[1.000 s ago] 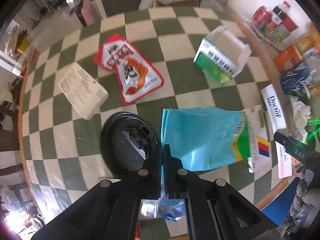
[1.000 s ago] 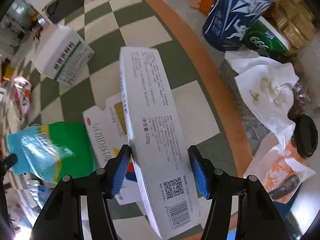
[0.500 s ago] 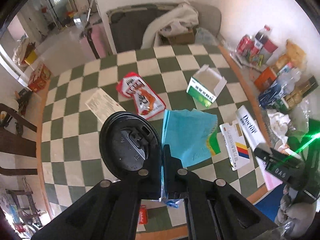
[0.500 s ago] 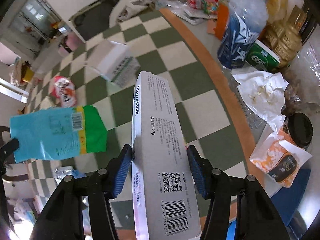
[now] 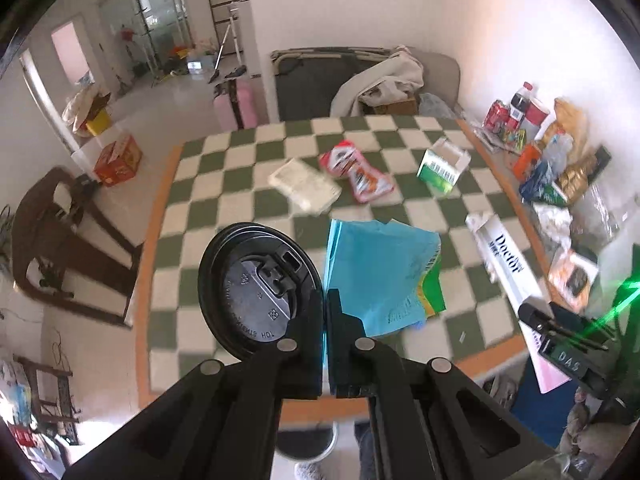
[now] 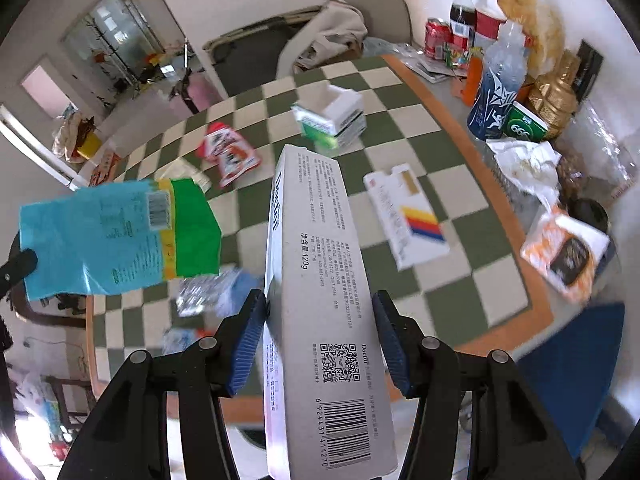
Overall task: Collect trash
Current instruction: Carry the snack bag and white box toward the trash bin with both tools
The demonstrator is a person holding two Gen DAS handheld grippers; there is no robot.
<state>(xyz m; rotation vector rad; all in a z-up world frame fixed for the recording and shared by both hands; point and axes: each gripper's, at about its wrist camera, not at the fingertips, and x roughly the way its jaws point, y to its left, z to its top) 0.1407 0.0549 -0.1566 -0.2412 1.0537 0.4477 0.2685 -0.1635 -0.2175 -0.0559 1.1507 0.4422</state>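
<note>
The right gripper (image 6: 320, 332) clamps a long white toothpaste carton (image 6: 320, 280), matte cardboard; the left gripper (image 5: 325, 308) pinches a crinkly blue-green foil bag (image 5: 380, 272).

White walls (image 5: 360, 8), pale tiled floor (image 5: 168, 108), dark wooden chair (image 5: 52, 240), grey sofa (image 5: 320, 80), glass doors (image 5: 156, 20)
</note>
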